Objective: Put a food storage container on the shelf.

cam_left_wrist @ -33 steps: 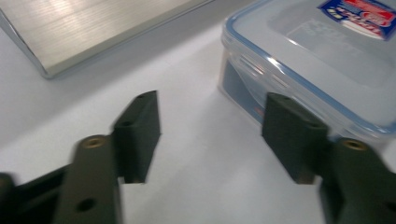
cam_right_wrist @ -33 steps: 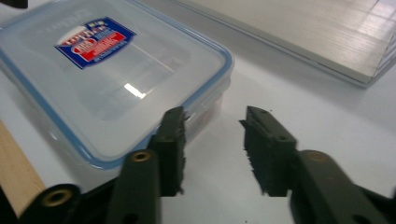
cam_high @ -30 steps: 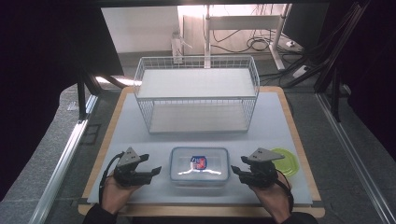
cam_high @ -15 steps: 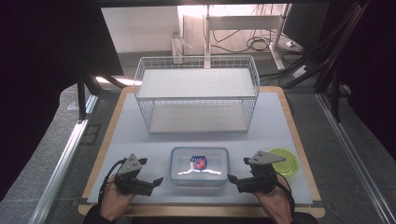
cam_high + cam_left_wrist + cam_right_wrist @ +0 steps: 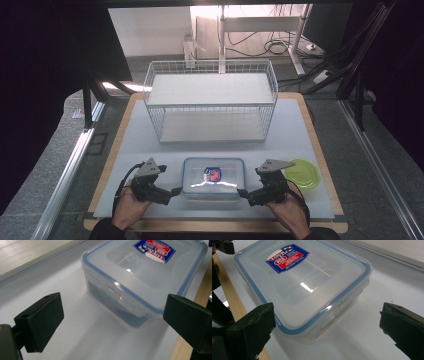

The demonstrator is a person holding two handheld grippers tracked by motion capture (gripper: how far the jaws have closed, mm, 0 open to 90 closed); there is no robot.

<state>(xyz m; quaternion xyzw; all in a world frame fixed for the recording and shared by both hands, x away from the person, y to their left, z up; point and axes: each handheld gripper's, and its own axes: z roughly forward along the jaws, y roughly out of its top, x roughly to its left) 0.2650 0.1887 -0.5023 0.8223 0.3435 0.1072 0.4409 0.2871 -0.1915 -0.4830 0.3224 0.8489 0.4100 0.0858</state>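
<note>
A clear plastic container (image 5: pixel 213 177) with a blue-rimmed lid and a red and blue label stands on the white mat near the front edge. My left gripper (image 5: pixel 172 194) lies at its left end, my right gripper (image 5: pixel 244 196) at its right end, both pointing inward at it. The jaws of both have just been opening. In the left gripper view the left gripper (image 5: pixel 112 325) stands wide open, and the container (image 5: pixel 140 277) lies just ahead, untouched. In the right gripper view the right gripper (image 5: pixel 325 331) is spread wide around the container's (image 5: pixel 307 282) near corner, pads clear of it.
A white wire basket shelf (image 5: pixel 210 100) stands at the back of the mat. A yellow-green lid (image 5: pixel 302 173) lies flat to the right of my right hand. The wooden board's edge (image 5: pixel 215 225) runs along the front, and dark frame posts flank the table.
Both grippers' jaws have spread apart at the container's ends. The hands have drawn slightly outward and toward the front edge. The container has stayed where it was.
</note>
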